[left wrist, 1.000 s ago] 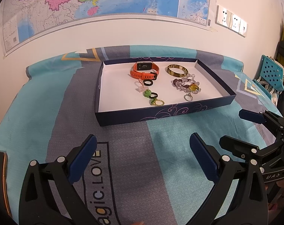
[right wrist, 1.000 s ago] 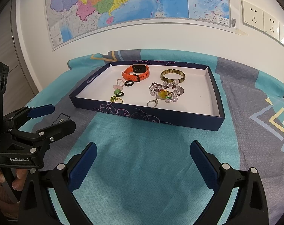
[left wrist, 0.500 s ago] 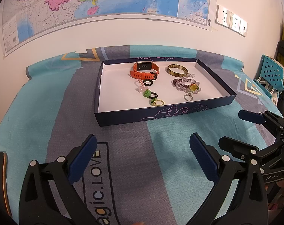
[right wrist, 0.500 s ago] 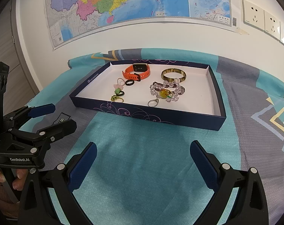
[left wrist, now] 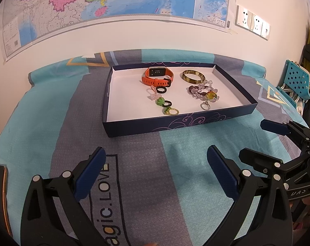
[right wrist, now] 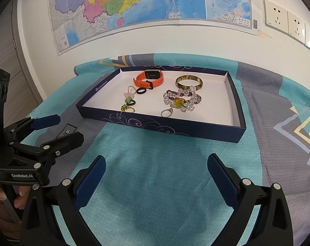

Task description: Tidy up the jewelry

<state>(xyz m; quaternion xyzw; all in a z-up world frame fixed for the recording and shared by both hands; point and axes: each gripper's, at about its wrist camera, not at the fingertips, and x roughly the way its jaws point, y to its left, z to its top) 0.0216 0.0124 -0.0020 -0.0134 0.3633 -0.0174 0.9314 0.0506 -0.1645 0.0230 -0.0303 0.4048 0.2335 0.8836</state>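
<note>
White wall behind, hung with a large coloured map (left wrist: 114, 2) and a row of sockets (right wrist: 286, 20). Below it a bed spread with a teal and grey sheet (left wrist: 52, 112).

On the sheet toward the wall edge, a shallow navy box (left wrist: 175, 123) with a white floor, holding all the jewelry. At its far edge, an orange watch (left wrist: 158, 76) left of centre and a brown-gold bangle (left wrist: 193, 75) to the right. Just nearer than the bangle, a heap of clear and dark beaded bracelets (left wrist: 204, 91) with an amber bead. Close to the near wall, a silver ring (left wrist: 205, 106). Down the middle from the watch: black ring (left wrist: 161, 90), pink ring (left wrist: 151, 94), green flower ring (left wrist: 163, 102), gold chain ring (left wrist: 172, 111).

Over the near sheet, well apart from the box, left gripper (left wrist: 156, 172) and right gripper (right wrist: 156, 181), both spread wide, holding nothing.
</note>
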